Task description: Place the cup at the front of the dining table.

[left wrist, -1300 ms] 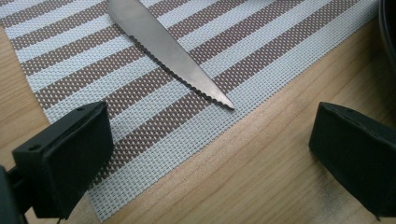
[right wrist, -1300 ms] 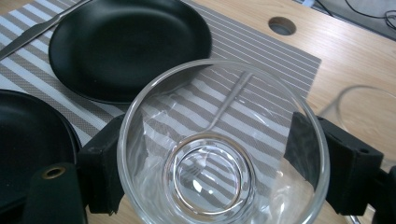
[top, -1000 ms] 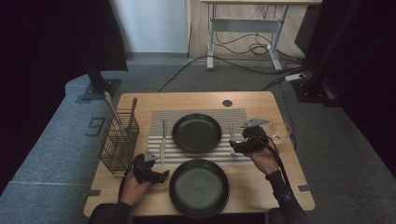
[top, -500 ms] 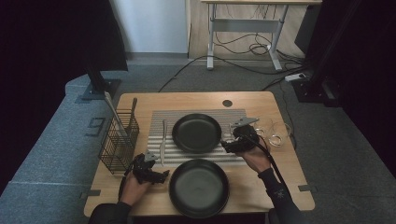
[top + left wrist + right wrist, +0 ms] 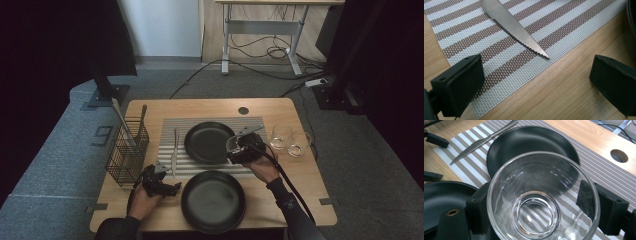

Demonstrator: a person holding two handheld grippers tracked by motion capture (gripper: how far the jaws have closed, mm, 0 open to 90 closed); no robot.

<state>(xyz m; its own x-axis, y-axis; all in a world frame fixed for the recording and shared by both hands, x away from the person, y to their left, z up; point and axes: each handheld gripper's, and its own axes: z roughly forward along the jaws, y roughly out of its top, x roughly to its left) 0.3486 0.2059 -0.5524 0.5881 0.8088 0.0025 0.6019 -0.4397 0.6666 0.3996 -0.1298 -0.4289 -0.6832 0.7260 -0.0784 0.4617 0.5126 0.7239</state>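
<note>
The right gripper (image 5: 236, 150) has its fingers (image 5: 477, 207) clenched on a glass (image 5: 541, 197), held over the mat (image 5: 170, 127) beside the far plate (image 5: 207, 142), not yet set down. The left gripper (image 5: 167, 189) rests released near the knife (image 5: 516, 30). Two glasses (image 5: 290, 140) wait at the counter's right.

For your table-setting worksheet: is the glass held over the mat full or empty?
Empty. Through the glass, gripped by the right tool, the striped mat shows clearly, with no liquid inside.
</note>
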